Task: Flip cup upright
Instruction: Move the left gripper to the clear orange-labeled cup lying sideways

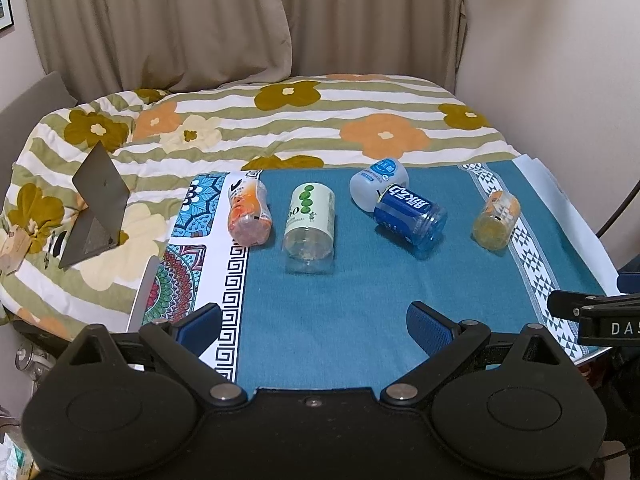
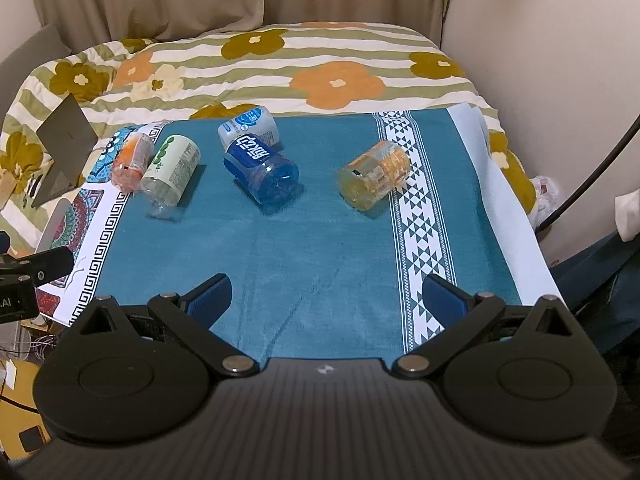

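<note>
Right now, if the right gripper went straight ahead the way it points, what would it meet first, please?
Probably nothing at once: the right gripper is open over bare teal tablecloth. Further on, its line passes between the blue cup and the yellow-orange cup, though depth is unclear.

- five see-through plastic cups made from cut-off bottles, all tipped on their sides: one orange-labelled (image 1: 249, 216), one white with green dots (image 1: 309, 226), one pale white-and-blue (image 1: 378, 184), one dark blue (image 1: 411, 218), one yellow-orange (image 1: 496, 220)
- one teal patterned cloth (image 1: 360, 300) under them
- one flowery striped quilt (image 1: 280, 128)
- one grey open laptop (image 1: 98, 208)
</note>
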Demonstrator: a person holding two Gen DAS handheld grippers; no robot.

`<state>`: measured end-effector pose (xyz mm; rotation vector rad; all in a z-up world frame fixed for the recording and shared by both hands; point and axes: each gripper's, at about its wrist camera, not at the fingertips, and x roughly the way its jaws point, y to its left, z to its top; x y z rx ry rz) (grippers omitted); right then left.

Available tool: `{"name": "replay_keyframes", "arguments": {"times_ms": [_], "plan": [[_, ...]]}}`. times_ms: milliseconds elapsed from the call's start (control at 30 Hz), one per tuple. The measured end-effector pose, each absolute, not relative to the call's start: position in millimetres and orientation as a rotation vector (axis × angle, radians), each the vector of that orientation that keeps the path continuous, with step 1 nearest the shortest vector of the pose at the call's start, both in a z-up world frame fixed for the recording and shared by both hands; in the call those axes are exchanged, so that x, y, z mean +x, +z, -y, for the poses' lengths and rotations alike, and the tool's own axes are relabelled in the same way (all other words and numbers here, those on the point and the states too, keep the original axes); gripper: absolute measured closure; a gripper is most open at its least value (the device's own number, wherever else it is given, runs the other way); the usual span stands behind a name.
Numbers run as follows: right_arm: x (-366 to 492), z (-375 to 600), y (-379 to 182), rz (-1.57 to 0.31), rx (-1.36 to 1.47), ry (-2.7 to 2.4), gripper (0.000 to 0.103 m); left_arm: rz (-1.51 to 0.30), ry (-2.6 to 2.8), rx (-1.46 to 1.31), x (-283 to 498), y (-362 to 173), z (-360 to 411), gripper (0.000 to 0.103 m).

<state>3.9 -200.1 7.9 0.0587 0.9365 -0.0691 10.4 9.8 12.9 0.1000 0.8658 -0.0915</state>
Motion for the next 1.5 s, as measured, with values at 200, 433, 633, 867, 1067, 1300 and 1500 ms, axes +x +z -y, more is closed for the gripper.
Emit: {"name": "replay_keyframes", "arguments": {"times_ms": [200, 433, 633, 867, 1067, 1300, 1500], "plan": [[6, 210, 10, -0.931, 0.079, -0.075, 0.000, -0.848, -0.142, 0.128, 20, 20, 2, 0.003], [15, 243, 9, -0.919, 0.098, -0.105, 0.000, -0.822, -0.284, 0.221, 55, 31, 50, 0.003], [26, 279, -1, -0.930, 0.100, -0.116, 0.000, -0.838, -0.408, 0.304, 96, 22, 105, 0.003], [34, 311, -21, -0.948, 0.079, -0.099, 0.000, -0.893, -0.537, 0.364, 147, -6, 172, 0.003], [47, 332, -41, -0.950, 0.072, -0.052, 0.000, -0.947, -0.592, 0.421, 186, -40, 220, 0.003], [65, 346, -63, -0.963, 0.079, -0.017, 0.000, -1.015, -0.632, 0.515, 215, -80, 254, 0.008], [80, 355, -82, -0.980, 0.087, 0.013, 0.000, -1.107, -0.650, 0.528, 232, -111, 265, 0.015]]}}
